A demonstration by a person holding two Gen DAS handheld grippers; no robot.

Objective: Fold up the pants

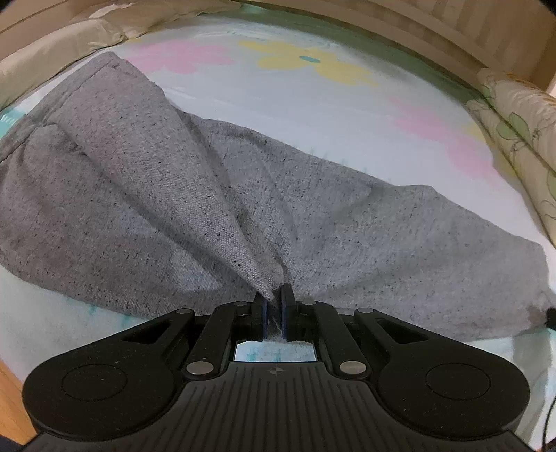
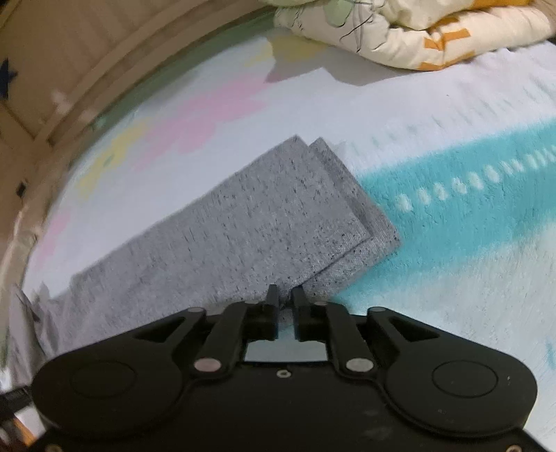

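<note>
Grey, flecked knit was what your left gripper (image 1: 274, 295) had hold of: its jaws were clenched on a pinched ridge of the pants (image 1: 215, 194), and the cloth rose from the bed into a tent-like fold that ran away from the fingertips. To either side of that ridge the fabric spread wide and lay slack on the sheet (image 1: 312, 114), reaching nearly to both edges of the left wrist view. Beyond the pants you had the pale sheet with its pink and yellow flower print, then a beige pillow (image 1: 62, 48) at the far left, a floral quilt (image 1: 521, 121) at the right, and the wooden bed frame (image 1: 399, 27) along the back.

Your right gripper (image 2: 285, 295) sat at the near edge of the pants (image 2: 243, 215), its jaws drawn close with only a narrow slot between them. Motion blur softened that view, so you could not tell for certain whether cloth was caught in the slot, though the fabric edge appeared to meet the fingertips. From there the two legs lay stacked flat and ran away to the cuffs (image 2: 351, 194), the upper cuff set slightly back from the lower one. The cuffs rested where the white sheet met a turquoise band (image 2: 451, 194). Farther off lay the bundled quilt (image 2: 399, 31).
</note>
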